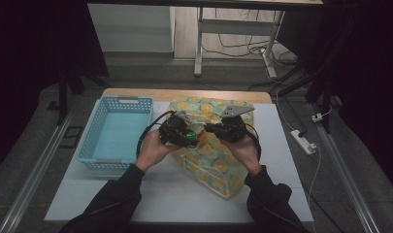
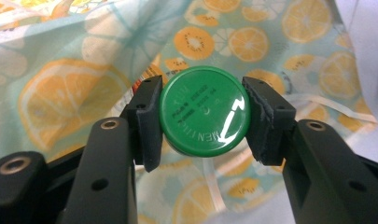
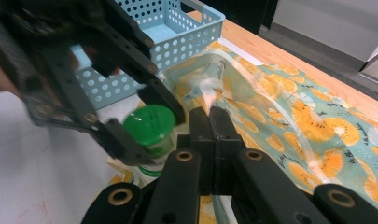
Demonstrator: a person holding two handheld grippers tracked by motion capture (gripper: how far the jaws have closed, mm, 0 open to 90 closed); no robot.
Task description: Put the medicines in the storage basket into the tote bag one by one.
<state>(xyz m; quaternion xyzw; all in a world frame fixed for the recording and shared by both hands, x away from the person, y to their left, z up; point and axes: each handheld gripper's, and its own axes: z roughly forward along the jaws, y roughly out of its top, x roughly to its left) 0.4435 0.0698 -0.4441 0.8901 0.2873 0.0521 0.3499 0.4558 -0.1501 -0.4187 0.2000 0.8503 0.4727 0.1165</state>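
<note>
Jar (image 2: 204,111) sits clamped by its green lid in my left claw (image 2: 203,116), just beside my right claw (image 3: 210,122), clenched on the bag's (image 3: 289,107) edge.

A bench (image 1: 174,194) with a white top is seen, a strip of bare wood (image 1: 184,94) being exposed along its far edge. A light blue perforated basket (image 1: 117,132) is set on the left part of the white surface. Just beside it, toward the middle and right, a translucent bag printed with orange slices (image 1: 218,167) is laid flat, reaching the wooden strip.
</note>
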